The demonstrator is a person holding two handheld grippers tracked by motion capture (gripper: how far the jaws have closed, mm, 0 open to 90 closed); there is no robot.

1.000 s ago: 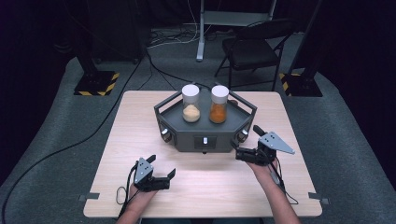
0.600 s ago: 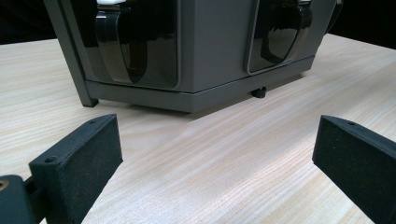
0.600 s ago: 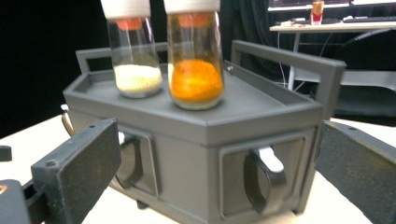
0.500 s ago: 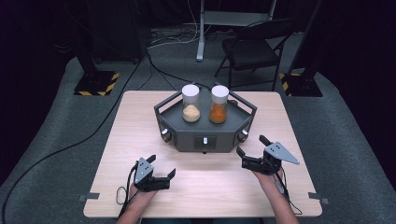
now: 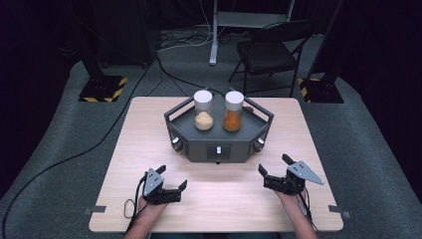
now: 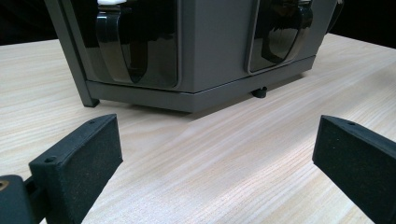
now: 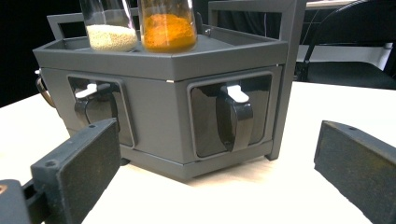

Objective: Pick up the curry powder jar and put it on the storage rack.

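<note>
The right tool has drawn back from the grey hexagonal stand and sunk toward the near edge of the bench, its jaws spread and empty. The left tool lies low as before, also spread. Both jars, pale and orange, sit upright on the stand, untouched. No grasp looks under way; both tools seem parked.
</note>
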